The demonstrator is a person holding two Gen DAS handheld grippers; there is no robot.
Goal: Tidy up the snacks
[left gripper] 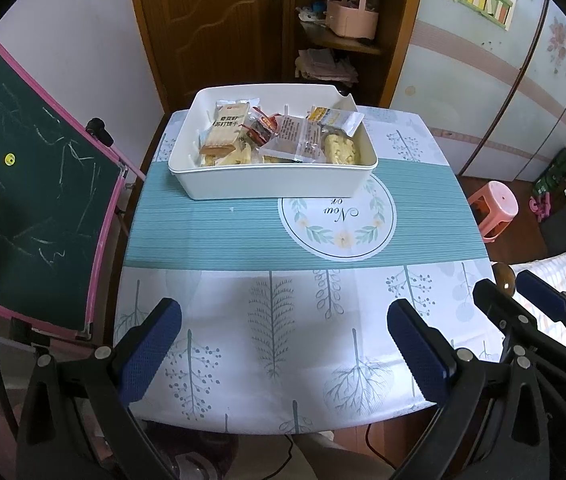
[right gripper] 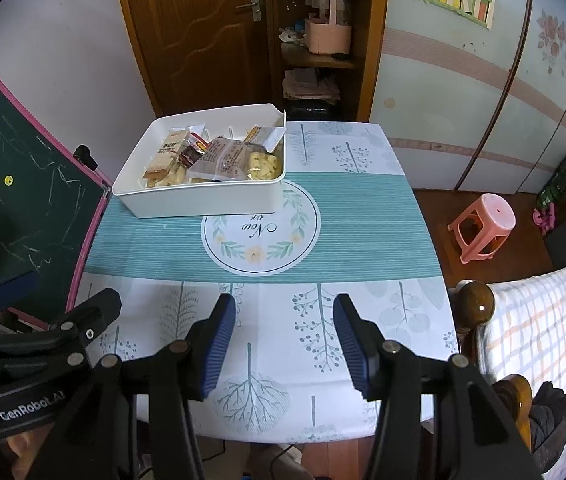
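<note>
- White plastic bin (left gripper: 267, 178) sat in the upper middle of the left wrist view, on the far part of the table (left gripper: 283, 360), with the wrapped snacks (left gripper: 283, 136) piled inside it.
- Left gripper (left gripper: 283, 352) hung at the bottom of that frame, jaws wide apart and empty; the right gripper (left gripper: 519, 292) showed at lower right.
- In the right wrist view the bin lay upper left, and the right gripper (right gripper: 285, 344) stood part open, holding nothing.
- Judged: every snack looked binned, so the sorting seemed near finished; any next move would call for reaching across bare cloth.
- Chalkboard (right gripper: 23, 184) crowded the left edge; the stool (right gripper: 483, 226) stood well apart.
</note>
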